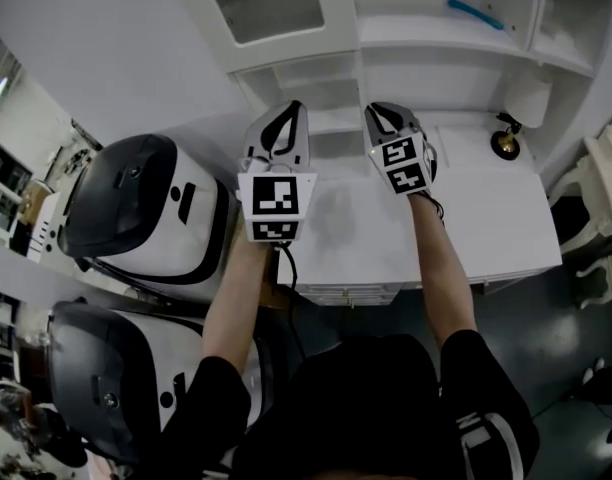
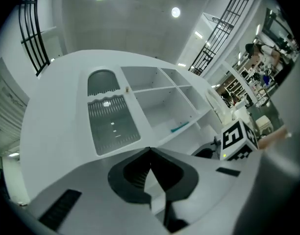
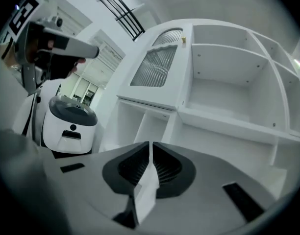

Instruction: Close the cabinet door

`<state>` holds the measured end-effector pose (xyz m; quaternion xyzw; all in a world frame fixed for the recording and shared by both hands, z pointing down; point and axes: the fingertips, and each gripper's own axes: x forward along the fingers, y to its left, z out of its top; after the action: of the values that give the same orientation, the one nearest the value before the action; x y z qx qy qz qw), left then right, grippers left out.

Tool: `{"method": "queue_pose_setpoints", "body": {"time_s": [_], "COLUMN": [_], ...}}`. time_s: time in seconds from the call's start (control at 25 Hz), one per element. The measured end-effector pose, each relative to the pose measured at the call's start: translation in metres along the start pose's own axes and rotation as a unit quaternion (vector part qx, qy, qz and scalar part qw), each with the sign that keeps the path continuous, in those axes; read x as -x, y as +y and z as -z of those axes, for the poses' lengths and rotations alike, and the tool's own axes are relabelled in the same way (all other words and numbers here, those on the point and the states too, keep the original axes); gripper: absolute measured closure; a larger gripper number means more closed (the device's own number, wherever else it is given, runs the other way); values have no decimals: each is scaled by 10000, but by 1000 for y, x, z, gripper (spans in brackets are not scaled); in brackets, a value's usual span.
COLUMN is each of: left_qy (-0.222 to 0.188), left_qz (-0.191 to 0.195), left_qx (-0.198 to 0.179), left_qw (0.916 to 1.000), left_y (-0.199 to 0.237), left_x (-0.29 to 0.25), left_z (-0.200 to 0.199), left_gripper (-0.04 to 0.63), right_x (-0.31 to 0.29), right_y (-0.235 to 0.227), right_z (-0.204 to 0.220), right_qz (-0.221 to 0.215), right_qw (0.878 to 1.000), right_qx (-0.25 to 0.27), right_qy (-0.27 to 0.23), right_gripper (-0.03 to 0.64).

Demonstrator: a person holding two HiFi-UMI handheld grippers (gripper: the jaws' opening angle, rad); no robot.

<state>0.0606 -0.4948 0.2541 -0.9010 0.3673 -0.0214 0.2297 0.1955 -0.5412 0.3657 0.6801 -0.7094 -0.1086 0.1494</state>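
Head view, left to right: cabinet door (image 1: 263,6) with ribbed glass at the far left of the white cabinet (image 1: 446,73), seemingly flush over its compartment, open shelves to its right. Nearer, above the counter (image 1: 486,218), left gripper (image 1: 290,110) with jaws pressed together on nothing. Just right of it, right gripper (image 1: 379,111) with jaws all but together, likewise empty, both well apart from the door. Closing step judged done or nearly so. Next: check the edge by the knob (image 3: 183,40) for a gap and, if any, press there with closed tips.

Left gripper (image 1: 294,110), right gripper (image 1: 379,111) facing cabinet door (image 1: 266,6).
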Motion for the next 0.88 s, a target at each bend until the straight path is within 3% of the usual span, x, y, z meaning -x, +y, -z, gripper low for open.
{"method": "queue_pose_setpoints", "body": {"time_s": [0.16, 0.4, 0.72, 0.88], "left_qy": [-29, 87, 89, 323], "left_qz": [82, -102, 308, 299], "left_qx": [421, 947, 1561, 1697], "left_qw": [9991, 9954, 9872, 9845], "left_y": [-28, -66, -139, -168], "left_x": [17, 39, 58, 74], "left_z": [16, 42, 63, 78], "left_gripper": [583, 583, 583, 583], "right_x": [44, 110, 172, 199], "right_y": [9, 25, 44, 54], "right_z": [-4, -4, 53, 77], "right_qz": [-15, -31, 68, 121], "right_qw": [9989, 9906, 9826, 9769], "right_qx": [-372, -1200, -1828, -2131], "right_qy": [-295, -652, -326, -123], "right_gripper": [577, 580, 597, 597]}}
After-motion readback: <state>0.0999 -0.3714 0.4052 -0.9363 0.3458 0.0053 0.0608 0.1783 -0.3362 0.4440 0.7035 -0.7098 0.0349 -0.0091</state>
